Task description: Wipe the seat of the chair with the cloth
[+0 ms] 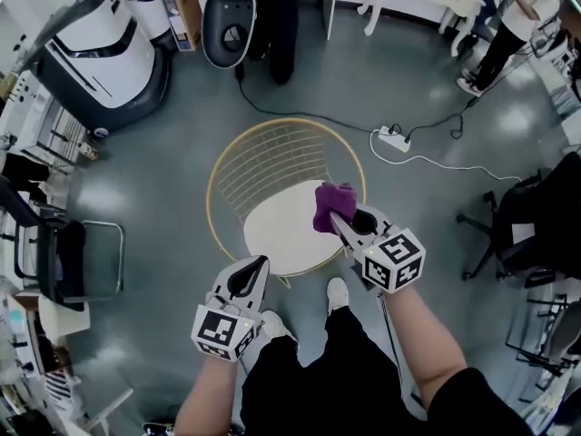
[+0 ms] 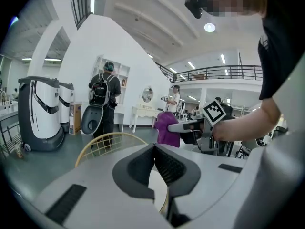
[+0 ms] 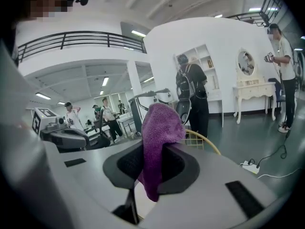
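Note:
A chair with a round white seat [image 1: 281, 230] and a gold wire back [image 1: 272, 162] stands on the grey floor below me. My right gripper [image 1: 338, 218] is shut on a purple cloth [image 1: 329, 205], held above the right part of the seat. The cloth [image 3: 159, 137] sticks up between the jaws in the right gripper view and hangs below them. My left gripper [image 1: 261, 263] hovers over the seat's near edge, shut with nothing in it. The left gripper view shows its jaws closed together and the cloth [image 2: 166, 127] beyond, with the right gripper [image 2: 177, 127].
A white power strip [image 1: 393, 138] and black cable lie on the floor behind the chair. Large white machines [image 1: 100, 44] stand at the far left, a person in black [image 1: 277, 25] behind. An office chair [image 1: 522, 216] is at the right, a metal chair [image 1: 68, 257] at the left.

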Motion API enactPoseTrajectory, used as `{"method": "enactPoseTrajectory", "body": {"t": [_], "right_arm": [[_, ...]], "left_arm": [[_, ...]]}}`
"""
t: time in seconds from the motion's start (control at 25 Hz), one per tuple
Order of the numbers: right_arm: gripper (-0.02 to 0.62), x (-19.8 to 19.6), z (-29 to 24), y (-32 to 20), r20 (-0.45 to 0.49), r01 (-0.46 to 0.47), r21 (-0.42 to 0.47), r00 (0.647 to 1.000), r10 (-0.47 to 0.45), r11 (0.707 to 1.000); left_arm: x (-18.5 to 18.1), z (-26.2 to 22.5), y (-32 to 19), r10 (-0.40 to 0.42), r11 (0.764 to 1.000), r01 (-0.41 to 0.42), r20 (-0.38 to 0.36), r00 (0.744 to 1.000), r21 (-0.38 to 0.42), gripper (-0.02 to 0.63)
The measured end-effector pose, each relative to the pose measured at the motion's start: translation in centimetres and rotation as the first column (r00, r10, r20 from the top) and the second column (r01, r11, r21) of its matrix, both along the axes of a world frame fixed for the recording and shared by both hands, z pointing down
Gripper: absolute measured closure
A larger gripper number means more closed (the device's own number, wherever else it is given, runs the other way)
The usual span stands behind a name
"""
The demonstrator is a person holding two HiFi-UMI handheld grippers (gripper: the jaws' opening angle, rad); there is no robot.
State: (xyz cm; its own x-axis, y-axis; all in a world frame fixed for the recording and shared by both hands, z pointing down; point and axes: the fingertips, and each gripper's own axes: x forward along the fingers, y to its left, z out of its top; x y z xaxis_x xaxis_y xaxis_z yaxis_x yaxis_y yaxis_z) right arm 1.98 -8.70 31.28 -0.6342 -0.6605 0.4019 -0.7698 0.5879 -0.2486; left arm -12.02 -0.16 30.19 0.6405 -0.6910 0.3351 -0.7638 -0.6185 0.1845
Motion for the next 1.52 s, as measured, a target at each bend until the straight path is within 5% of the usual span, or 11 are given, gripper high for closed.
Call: {"method": "enactPoseTrajectory", "body": {"t": [0.44, 0.96, 1.52], "right_arm": [[0.520, -3.4, -10.6, 7.3, -0.032, 0.037, 0.149, 0.999, -0.032, 0.988], [0.520, -6.7, -10.4, 16.7, -0.051, 0.018, 0.104, 0.999, -0.013, 0.994], [0.520, -3.6, -11.1, 20.8, -0.054, 0.172, 0.112, 0.985, -0.167, 0.979]], "left_arm": [[-4.2, -9.2, 4.5, 0.012, 0.990, -0.007, -0.030, 0.999, 0.144, 0.599], [-6.2, -9.3, 10.7, 0.103, 0.990, -0.100, -0.026, 0.994, 0.099, 0.599], [-0.7, -9.9, 14.6, 0.023, 0.995, -0.023, -0.006, 1.000, 0.094, 0.599]]}}
